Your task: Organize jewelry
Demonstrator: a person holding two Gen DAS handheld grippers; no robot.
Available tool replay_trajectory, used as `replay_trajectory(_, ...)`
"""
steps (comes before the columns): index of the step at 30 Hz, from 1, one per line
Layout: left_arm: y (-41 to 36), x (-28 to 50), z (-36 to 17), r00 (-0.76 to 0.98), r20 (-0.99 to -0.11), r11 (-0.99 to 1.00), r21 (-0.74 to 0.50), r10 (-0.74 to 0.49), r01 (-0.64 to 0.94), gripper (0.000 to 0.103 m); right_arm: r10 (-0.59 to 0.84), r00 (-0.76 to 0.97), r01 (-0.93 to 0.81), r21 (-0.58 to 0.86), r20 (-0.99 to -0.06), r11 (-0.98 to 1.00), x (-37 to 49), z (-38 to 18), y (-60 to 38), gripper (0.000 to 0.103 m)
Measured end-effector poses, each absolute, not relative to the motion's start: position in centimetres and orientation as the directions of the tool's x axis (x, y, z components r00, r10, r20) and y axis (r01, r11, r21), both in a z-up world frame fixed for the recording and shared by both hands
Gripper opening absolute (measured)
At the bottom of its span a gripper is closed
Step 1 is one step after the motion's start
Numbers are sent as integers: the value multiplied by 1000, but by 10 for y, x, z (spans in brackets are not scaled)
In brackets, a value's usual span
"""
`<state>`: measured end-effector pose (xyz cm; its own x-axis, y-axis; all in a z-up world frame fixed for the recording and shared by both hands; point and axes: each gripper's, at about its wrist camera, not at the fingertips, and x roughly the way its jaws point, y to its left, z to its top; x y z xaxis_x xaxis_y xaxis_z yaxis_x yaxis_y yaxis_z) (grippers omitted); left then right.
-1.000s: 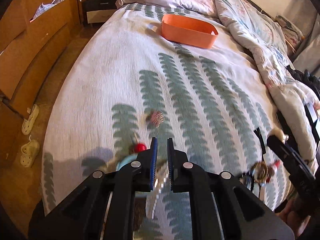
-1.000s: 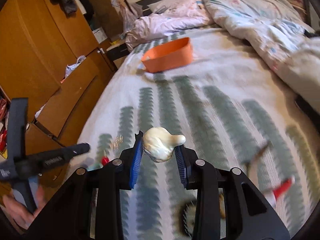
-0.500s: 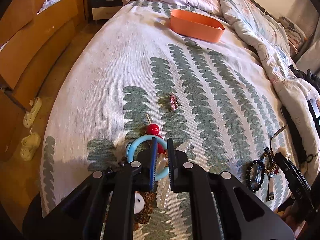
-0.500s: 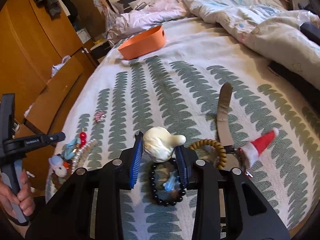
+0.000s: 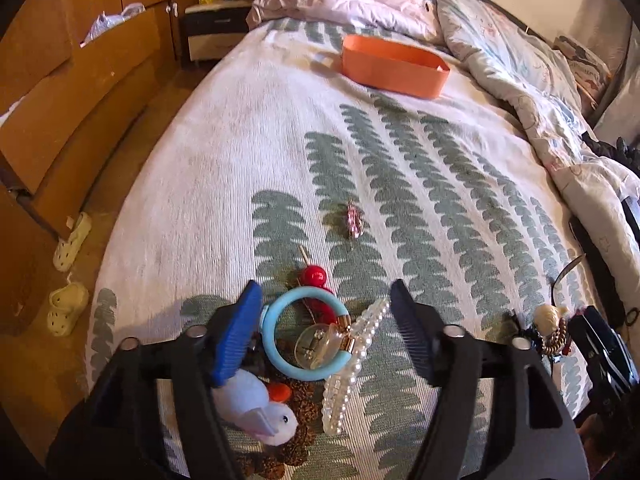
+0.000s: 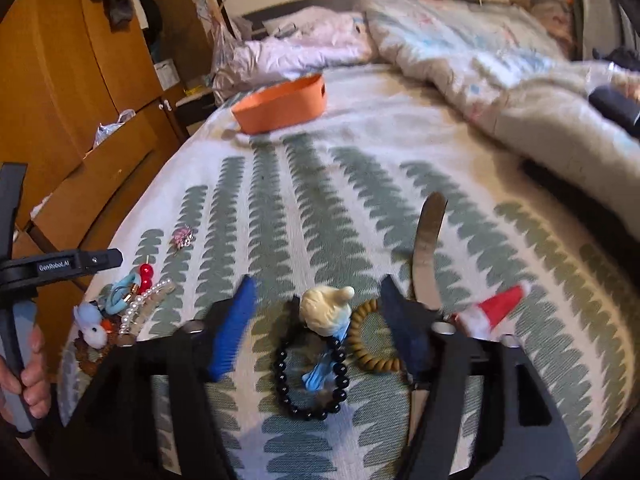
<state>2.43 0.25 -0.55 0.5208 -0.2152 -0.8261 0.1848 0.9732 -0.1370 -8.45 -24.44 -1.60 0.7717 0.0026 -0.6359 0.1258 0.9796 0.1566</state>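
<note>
Your left gripper (image 5: 326, 318) opens wide over the pearl clip (image 5: 352, 354) lying loose near left; your right gripper (image 6: 316, 322) opens off the cream figurine (image 6: 326, 310). Next, judge which piece goes to the far orange bin (image 6: 280, 106).

My left wrist cam sits low over the bed's near edge, pitched steeply down, looking up the leaf-print bedspread (image 5: 280, 128) toward the orange bin (image 5: 394, 66). My right wrist cam sits further right, pitched shallower, facing the same way. Both share the bin, the blue ring (image 5: 280, 344) cluster and the wooden wardrobe (image 6: 60, 80).
</note>
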Motion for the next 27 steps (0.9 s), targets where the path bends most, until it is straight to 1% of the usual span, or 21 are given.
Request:
replay_trajectory(1, 3, 24, -5, 528, -822, 973, -135, -215, 185, 77, -2, 781, 119, 145, -625, 982, -86, -15, -242, 83)
replay_trajectory(2, 3, 23, -4, 536, -816, 973, -135, -216, 187, 80, -6, 787, 115, 138, -617, 984, -86, -14, -241, 85)
replay_trajectory(4, 3, 21, -2, 551, -809, 975, -121, -206, 186, 82, -14, 801, 102, 113, -599, 988, -89, -11, -237, 92)
replay_trajectory(6, 3, 21, 0, 571, -802, 980, -93, -177, 174, 86, -28, 819, 99, 93, -573, 991, -92, -8, -234, 95)
replay_trajectory(8, 5, 22, 0, 580, -798, 983, -85, -165, 162, 87, -43, 840, 99, 75, -541, 992, -96, -3, -234, 96)
replay_trajectory(10, 10, 25, 0, 577, -801, 985, -91, -159, 144, 89, -58, 860, 108, 71, -506, 992, -100, 3, -237, 100)
replay_trajectory(12, 16, 29, -2, 569, -807, 987, -107, -158, 123, 90, -64, 879, 124, 96, -473, 988, -105, 7, -246, 100)
replay_trajectory(16, 25, 35, -6, 567, -815, 993, -92, -121, 80, 90, -72, 855, 170, 147, -514, 974, -98, 1, -263, 100)
replay_trajectory(19, 24, 33, -7, 581, -808, 995, -69, -100, 76, 90, -68, 840, 193, 179, -539, 965, -96, -5, -270, 100)
replay_trajectory(23, 21, 32, -8, 581, -808, 995, -51, -93, 87, 90, -86, 839, 195, 149, -537, 969, -96, -5, -265, 100)
replay_trajectory(27, 18, 28, -6, 606, -793, 997, -13, -59, 81, 90, -81, 829, 181, 128, -554, 975, -92, -8, -258, 100)
